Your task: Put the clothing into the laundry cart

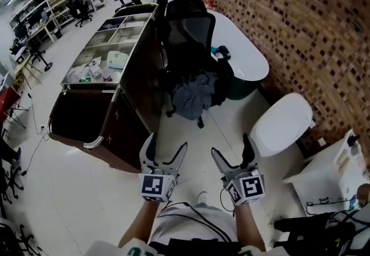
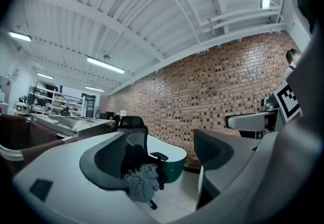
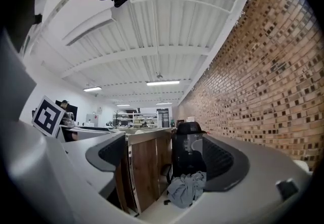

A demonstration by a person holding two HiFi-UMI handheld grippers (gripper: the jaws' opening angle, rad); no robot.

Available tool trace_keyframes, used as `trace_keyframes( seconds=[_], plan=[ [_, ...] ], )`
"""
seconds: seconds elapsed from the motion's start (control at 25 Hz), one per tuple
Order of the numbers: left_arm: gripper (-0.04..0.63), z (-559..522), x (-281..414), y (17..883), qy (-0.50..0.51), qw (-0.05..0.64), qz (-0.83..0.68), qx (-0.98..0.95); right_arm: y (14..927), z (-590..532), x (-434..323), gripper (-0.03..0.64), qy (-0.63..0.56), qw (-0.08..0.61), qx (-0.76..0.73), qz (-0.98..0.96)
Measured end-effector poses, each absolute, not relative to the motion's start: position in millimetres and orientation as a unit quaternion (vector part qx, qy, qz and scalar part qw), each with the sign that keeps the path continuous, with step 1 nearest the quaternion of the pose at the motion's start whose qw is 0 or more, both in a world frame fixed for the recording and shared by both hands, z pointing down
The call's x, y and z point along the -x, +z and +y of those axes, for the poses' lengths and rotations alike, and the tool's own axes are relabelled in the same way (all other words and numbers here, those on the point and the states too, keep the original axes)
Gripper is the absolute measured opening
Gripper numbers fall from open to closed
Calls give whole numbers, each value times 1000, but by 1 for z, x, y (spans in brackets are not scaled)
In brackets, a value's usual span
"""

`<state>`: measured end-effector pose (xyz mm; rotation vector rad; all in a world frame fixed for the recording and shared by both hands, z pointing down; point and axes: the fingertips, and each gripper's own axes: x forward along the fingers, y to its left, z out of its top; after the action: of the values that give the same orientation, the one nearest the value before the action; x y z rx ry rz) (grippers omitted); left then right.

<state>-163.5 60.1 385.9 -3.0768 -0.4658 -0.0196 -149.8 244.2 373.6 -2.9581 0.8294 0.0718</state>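
Observation:
A crumpled grey garment (image 1: 193,96) lies on the seat of a black office chair (image 1: 191,32), ahead of both grippers. My left gripper (image 1: 166,148) and right gripper (image 1: 231,148) are held side by side low in the head view, both open and empty, well short of the chair. The garment (image 2: 142,182) shows between the open jaws of the left gripper (image 2: 167,162) in its view. In the right gripper view the garment (image 3: 186,190) lies beyond the right gripper (image 3: 167,160). A dark brown open bin (image 1: 81,116) forms the near end of the long wooden unit on the left.
The wooden unit (image 1: 136,75) with trays of items on top stands just left of the chair. A white round table (image 1: 245,55) sits by the brick wall (image 1: 300,23). A white rounded seat (image 1: 283,122) and a small white shelf (image 1: 338,165) stand at the right.

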Motion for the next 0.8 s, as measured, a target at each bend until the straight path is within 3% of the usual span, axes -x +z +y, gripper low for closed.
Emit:
trace_keyframes(
  seconds=[0.12,0.52,0.8],
  plan=[
    [411,67,146,387,-13,39,-127,991,380,260,127,494,18,46,957,287],
    [410,79,105,384,-41,-3,-98,994,415,286,69,486,-20,100,952,287],
    [410,73,17,413,-40,-14,-123,991,431,279,12,486,-37,76,957,278]
  ],
)
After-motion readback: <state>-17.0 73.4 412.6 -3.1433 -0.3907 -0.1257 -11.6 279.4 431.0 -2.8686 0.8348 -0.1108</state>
